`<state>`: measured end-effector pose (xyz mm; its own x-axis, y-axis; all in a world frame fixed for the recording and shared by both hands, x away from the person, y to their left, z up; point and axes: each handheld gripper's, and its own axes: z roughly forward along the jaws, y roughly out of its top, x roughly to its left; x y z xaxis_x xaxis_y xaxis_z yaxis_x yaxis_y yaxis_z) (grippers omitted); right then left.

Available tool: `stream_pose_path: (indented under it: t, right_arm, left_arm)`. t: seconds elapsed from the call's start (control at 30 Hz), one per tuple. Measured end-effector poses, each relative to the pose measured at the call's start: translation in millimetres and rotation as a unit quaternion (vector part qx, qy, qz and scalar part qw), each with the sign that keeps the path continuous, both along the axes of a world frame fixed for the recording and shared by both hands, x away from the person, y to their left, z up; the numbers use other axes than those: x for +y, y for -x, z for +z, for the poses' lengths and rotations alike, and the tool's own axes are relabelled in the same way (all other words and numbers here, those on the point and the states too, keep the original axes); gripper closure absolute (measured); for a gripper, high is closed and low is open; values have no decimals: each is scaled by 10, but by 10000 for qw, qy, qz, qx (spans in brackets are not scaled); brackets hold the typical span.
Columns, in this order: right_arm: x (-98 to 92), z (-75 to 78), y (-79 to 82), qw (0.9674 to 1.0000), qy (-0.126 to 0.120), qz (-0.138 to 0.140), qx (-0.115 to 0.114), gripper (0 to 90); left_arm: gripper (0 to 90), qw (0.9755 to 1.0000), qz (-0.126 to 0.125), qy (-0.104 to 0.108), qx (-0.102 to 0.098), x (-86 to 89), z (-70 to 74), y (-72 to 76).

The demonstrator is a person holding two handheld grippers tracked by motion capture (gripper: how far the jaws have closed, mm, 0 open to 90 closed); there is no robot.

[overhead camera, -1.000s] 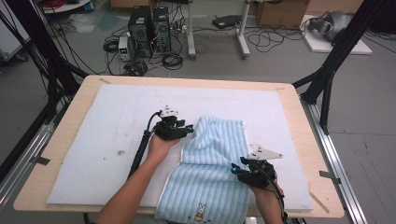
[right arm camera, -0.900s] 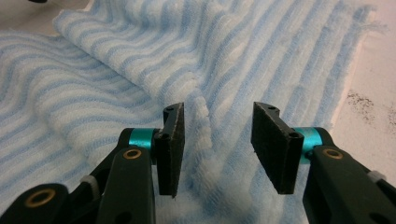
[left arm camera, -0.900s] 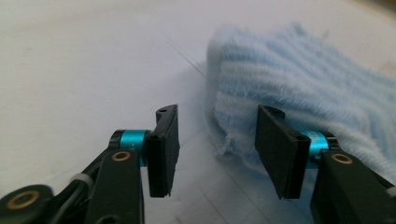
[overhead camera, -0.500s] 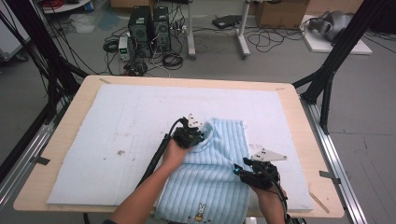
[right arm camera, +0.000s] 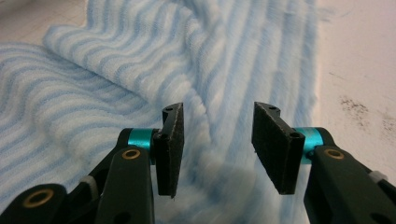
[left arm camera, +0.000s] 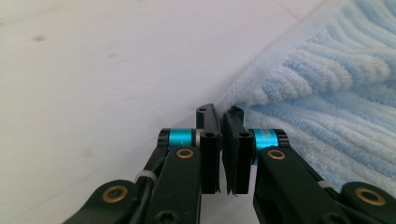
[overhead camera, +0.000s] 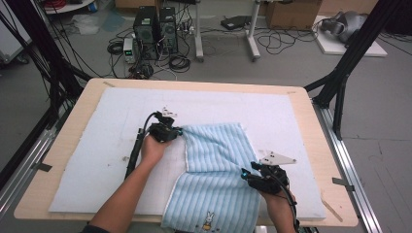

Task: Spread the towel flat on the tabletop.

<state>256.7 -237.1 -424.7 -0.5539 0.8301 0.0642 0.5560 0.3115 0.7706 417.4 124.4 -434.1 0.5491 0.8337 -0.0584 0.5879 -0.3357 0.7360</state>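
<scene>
With its jaws just closed, the left gripper [overhead camera: 171,131] now stands pinched together on the far left corner of the striped towel [overhead camera: 216,179]; in the left gripper view [left arm camera: 223,140] the white hem runs in between the pads. A second ago that gripper sat further left with jaws apart, then went in over the towel; now it is back at the corner. The towel lies on the white mat [overhead camera: 87,160], its upper part folded over, its rabbit-marked end toward the person. The right gripper [overhead camera: 252,177] hovers at the towel's right edge, jaws apart, nothing between them [right arm camera: 217,144]. Judgement: corner secured, ready for pulling or folding; right side not yet gripped.
</scene>
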Motion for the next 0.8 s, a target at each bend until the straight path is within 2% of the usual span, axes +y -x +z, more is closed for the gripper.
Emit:
stream_pose_path:
  t: [0.2, 0.37, 0.47, 0.5, 0.53, 0.6, 0.63, 0.73, 0.8]
  right_arm:
    - [69, -8, -50, 10000, -4, 87, 20, 536]
    - [84, 7, -126, 9999, -15, 112, 25, 536]
    - [110, 23, -196, 9999, -31, 126, 34, 536]
    - [121, 25, -232, 9999, -28, 154, 12, 536]
    - [133, 27, -271, 9998, -36, 184, 9, 535]
    - [157, 32, -362, 9998, -27, 216, 5, 536]
    - [165, 33, -419, 9997, -41, 235, -30, 535]
    - [198, 49, -588, 9996, 33, 263, -102, 525]
    - [231, 67, -696, 9992, 133, 347, -145, 510]
  left_arm:
    - [854, 9993, 359, 99, 54, 270, -28, -92]
    - [854, 9977, 648, 221, 14, 408, -49, -169]
    - [844, 9971, 728, 221, 19, 445, -76, -186]
    - [826, 9971, 735, 199, 2, 440, -82, -184]
    - [756, 9967, 777, 215, -1, 433, -83, -182]
    - [561, 9954, 875, 380, 11, 428, -76, -174]
    - [501, 9952, 859, 458, -13, 431, -65, -166]
    - [426, 9959, 722, 491, -227, 440, -20, -129]
    - [411, 9954, 718, 562, -293, 466, 10, -108]
